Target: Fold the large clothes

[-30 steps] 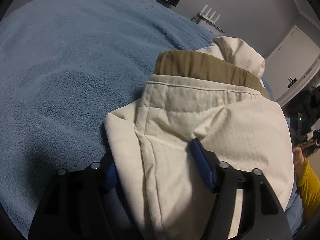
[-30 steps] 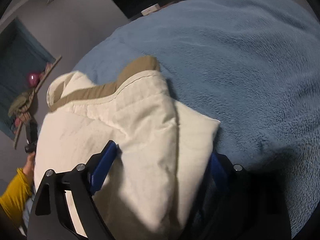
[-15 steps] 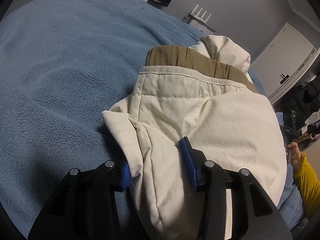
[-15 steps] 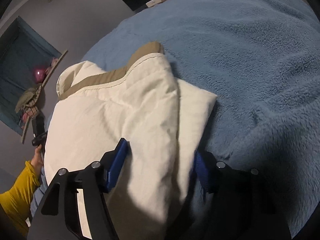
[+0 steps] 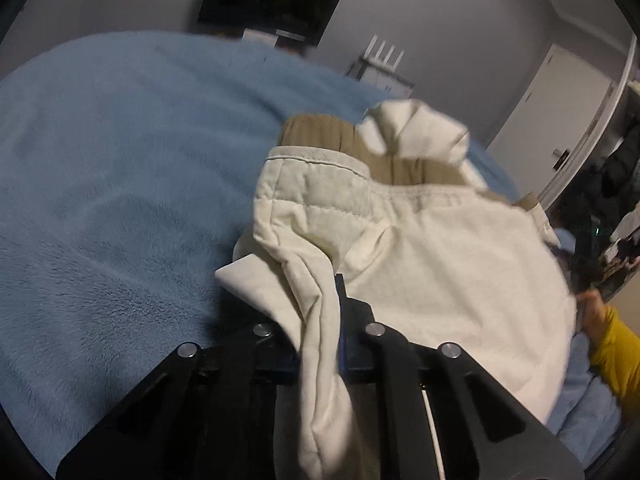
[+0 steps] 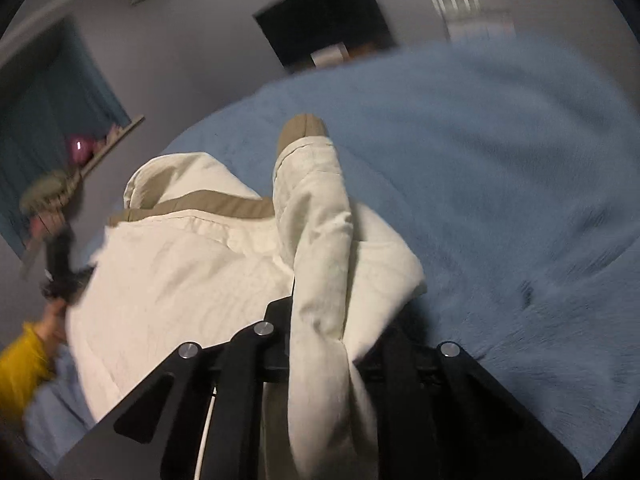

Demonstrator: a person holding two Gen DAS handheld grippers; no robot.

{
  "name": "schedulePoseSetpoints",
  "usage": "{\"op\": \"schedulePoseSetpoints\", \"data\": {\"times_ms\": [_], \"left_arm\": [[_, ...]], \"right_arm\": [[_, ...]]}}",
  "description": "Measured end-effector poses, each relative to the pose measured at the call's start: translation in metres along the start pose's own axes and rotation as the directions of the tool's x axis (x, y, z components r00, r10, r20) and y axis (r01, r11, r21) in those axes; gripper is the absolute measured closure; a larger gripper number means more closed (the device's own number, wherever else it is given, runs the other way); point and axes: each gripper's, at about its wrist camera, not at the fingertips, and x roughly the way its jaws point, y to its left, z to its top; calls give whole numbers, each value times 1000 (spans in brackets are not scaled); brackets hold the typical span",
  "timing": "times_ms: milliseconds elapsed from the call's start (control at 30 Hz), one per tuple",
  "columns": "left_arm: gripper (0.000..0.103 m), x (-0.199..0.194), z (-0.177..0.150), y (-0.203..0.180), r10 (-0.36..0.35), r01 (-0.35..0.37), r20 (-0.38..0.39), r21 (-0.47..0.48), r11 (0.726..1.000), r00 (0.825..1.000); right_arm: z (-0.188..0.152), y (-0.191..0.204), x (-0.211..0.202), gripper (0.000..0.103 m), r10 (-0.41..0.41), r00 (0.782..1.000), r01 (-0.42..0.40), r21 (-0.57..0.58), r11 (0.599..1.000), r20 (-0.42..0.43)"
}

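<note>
Both tools, left tool [image 5: 320, 320] and right tool [image 6: 320, 320], have just clenched the soft, probably padded cream jacket's [image 5: 440, 272] near corners, at six o'clock.

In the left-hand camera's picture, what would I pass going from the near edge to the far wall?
Left gripper, shut on a fold of the cream jacket → the jacket's tan collar lining → blue fleece blanket → dark screen on the grey wall.
</note>
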Motion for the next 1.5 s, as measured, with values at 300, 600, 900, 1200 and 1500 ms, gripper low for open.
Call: {"op": "schedulePoseSetpoints", "data": {"times_ms": [300, 600, 900, 1200, 1500], "left_arm": [[91, -36, 32, -7, -87, 86, 156, 12, 996, 984], [80, 41, 30, 12, 115, -116, -28, -18, 993, 993], [34, 15, 27, -10, 296, -300, 84, 37, 953, 952], [7, -19, 2, -116, 241, -250, 84, 112, 962, 967], [6, 63, -38, -195, 306, -267, -84, 313, 912, 948]], "right_arm": [[29, 10, -40, 95, 11, 973, -2, -37, 999, 229], [28, -62, 60, 83, -107, 994, 101, 225, 969, 15], [25, -53, 31, 46, -253, 967, 234, 262, 936, 41], [2, 72, 1, 17, -282, 959, 281, -32, 959, -36], [-37, 147, 49, 10, -292, 946, 258, -215, 942, -143]]}}
